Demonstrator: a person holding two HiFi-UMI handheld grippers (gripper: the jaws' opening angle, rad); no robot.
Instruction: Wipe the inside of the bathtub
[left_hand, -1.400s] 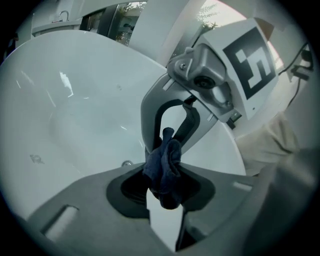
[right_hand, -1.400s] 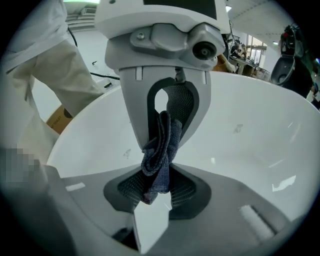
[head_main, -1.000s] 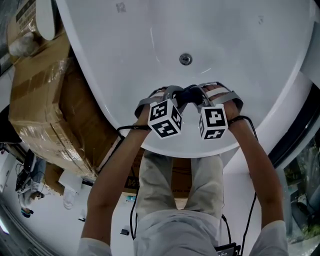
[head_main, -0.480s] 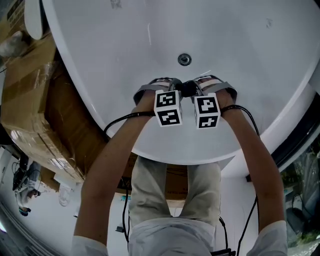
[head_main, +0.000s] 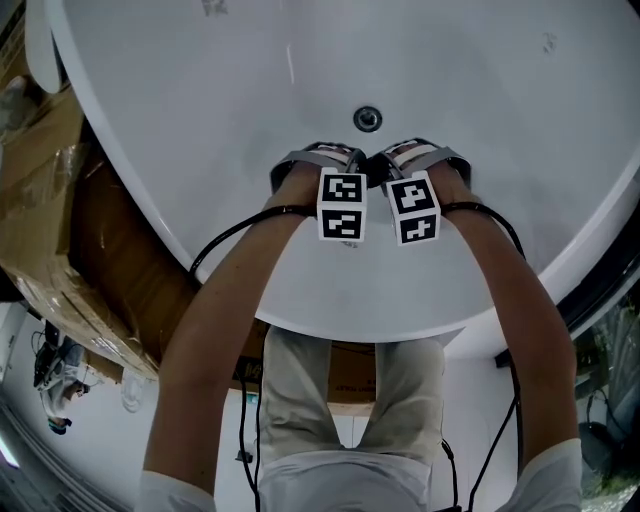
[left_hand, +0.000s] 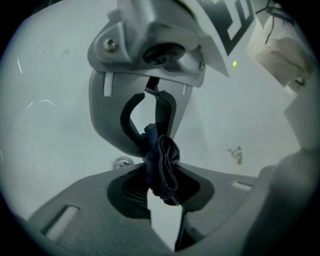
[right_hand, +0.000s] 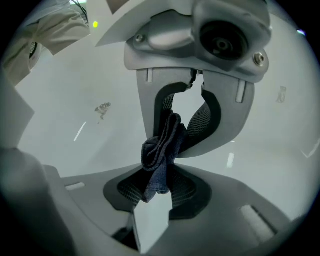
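A white tub (head_main: 200, 110) with a round metal drain (head_main: 368, 119) in its bottom. Just beside its left rim, taped cardboard boxes (head_main: 50, 240) stand on the pale floor (head_main: 90, 450).

Seen from above, 2 marker cubes (head_main: 342, 206) cover the jaws of the left gripper (left_hand: 162, 199) and right gripper (right_hand: 157, 196), and only a dark sliver of the cloth (left_hand: 161, 160) shows between them. The bathtub (head_main: 480, 70) runs off the top and right edges. A small brownish mark (left_hand: 235, 154) on its wall is too blurred to identify. Cardboard boxes (head_main: 60, 230) are cut off at the left.
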